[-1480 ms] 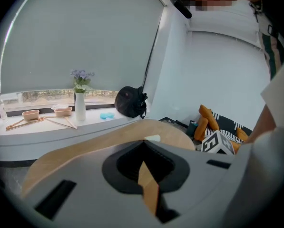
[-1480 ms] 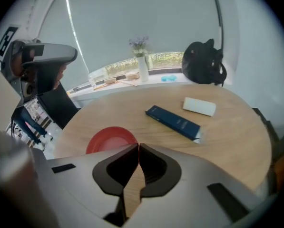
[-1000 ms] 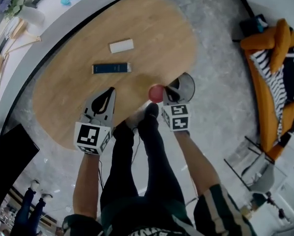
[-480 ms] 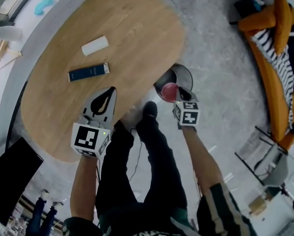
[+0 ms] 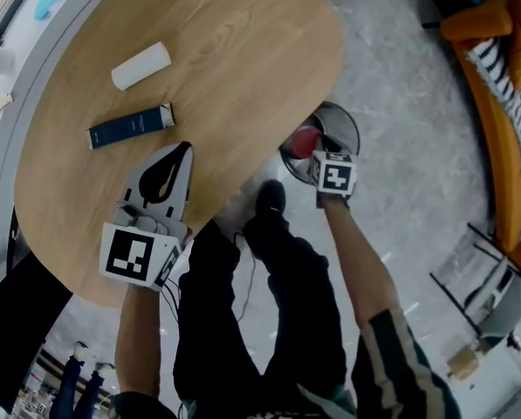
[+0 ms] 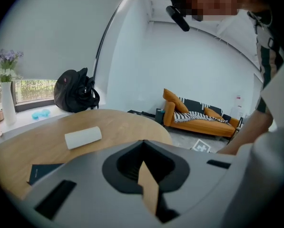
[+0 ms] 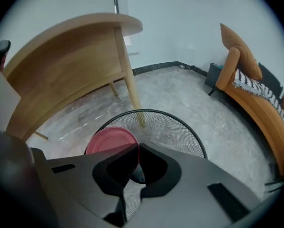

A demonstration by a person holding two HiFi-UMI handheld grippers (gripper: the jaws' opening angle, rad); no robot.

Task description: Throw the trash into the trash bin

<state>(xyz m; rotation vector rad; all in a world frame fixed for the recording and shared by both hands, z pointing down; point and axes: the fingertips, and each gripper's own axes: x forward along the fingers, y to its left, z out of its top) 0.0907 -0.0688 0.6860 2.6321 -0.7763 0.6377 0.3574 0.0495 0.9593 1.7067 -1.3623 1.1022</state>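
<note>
1. The right gripper (image 7: 134, 148) clamps the red disc (image 7: 111, 139) over the edge of the mesh trash bin (image 7: 175, 129).
2. Released there, the disc may clip the rim and roll away.
3. The left gripper (image 6: 144, 167) is closed and empty.

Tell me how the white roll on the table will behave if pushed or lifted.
The white roll lies on its side on the smooth wooden table, so a push across it would probably set it rolling. It looks like rolled paper: likely light, and may squash under a firm pinch.
</note>
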